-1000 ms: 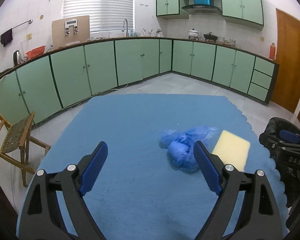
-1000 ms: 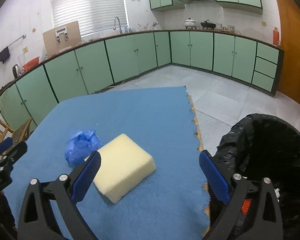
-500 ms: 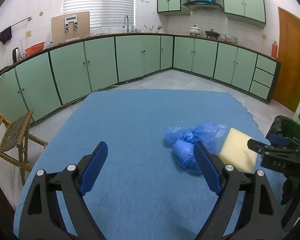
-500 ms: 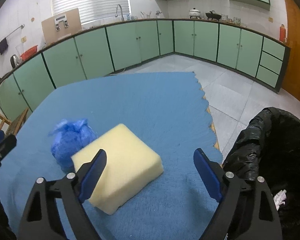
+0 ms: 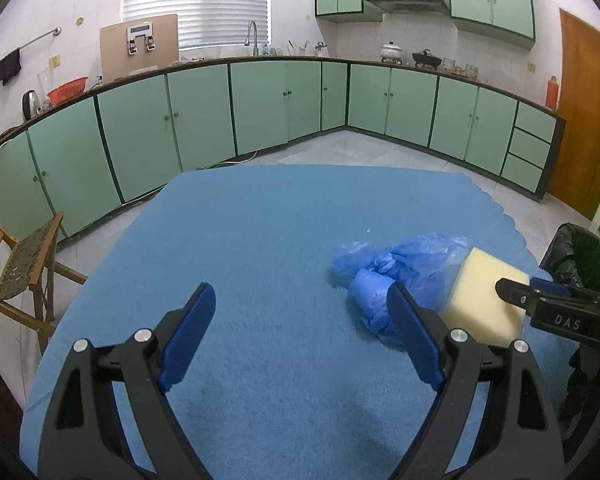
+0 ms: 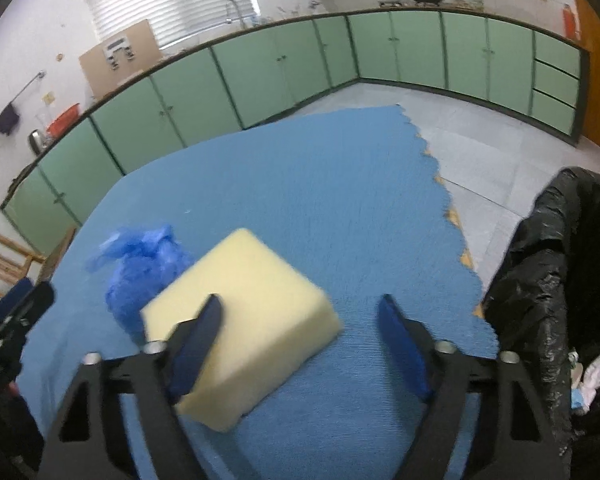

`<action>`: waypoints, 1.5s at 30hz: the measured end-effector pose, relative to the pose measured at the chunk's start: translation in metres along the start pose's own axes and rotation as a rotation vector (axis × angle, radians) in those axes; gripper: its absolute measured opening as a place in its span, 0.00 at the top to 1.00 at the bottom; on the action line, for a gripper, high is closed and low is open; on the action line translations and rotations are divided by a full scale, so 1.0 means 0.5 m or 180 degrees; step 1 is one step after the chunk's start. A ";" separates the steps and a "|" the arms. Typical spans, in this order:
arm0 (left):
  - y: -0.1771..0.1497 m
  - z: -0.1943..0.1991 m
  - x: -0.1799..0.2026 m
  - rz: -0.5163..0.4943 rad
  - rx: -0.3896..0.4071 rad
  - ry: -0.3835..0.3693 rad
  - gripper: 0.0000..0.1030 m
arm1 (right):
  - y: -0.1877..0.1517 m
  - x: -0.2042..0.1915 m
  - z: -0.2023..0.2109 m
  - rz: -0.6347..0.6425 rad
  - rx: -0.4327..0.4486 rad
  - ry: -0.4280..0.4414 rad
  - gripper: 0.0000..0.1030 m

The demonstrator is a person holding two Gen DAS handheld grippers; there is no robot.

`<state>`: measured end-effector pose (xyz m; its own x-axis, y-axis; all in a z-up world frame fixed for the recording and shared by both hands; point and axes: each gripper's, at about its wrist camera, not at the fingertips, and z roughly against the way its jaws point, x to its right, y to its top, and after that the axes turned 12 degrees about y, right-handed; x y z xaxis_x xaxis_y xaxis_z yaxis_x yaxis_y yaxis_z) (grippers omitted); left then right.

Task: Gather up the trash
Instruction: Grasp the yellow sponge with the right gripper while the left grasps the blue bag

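My right tool [image 6: 300,320] is released, jaws spread around the sponge [image 6: 244,304] near the counter's [image 6: 300,184] right edge. Blue bags [image 5: 392,276] touch the sponge's left side. My left tool [image 5: 300,320] hovers released.

Both grippers are showing black angular frames, the left gripper [image 5: 300,336] and right gripper [image 6: 300,340] each wearing blue finger pads [image 5: 188,336] and round silver screws [image 5: 142,335]; white "DAS" lettering [image 5: 567,323] is showing at the frame's right.

two close wrist views, shared sponge [image 5: 485,295]
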<state>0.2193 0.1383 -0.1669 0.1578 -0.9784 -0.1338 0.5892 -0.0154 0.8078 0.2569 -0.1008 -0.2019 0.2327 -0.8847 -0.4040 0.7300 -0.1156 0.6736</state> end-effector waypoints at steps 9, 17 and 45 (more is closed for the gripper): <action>-0.003 -0.003 0.009 0.0009 -0.0036 -0.0025 0.18 | 0.003 -0.031 0.007 0.0207 -0.0061 -0.0003 0.57; 0.001 0.001 0.029 0.0010 -0.0029 -0.0105 0.18 | 0.022 -0.051 0.042 0.0349 0.0006 0.0031 0.72; 0.037 -0.010 0.133 -0.0245 -0.0072 -0.0516 1.00 | 0.070 -0.059 0.134 0.0526 0.0213 -0.0041 0.77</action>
<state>0.2445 0.0741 -0.1637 -0.0173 -0.9949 -0.0990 0.6127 -0.0888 0.7853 0.2326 -0.1092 -0.1248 0.3375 -0.8997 -0.2769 0.6380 0.0023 0.7701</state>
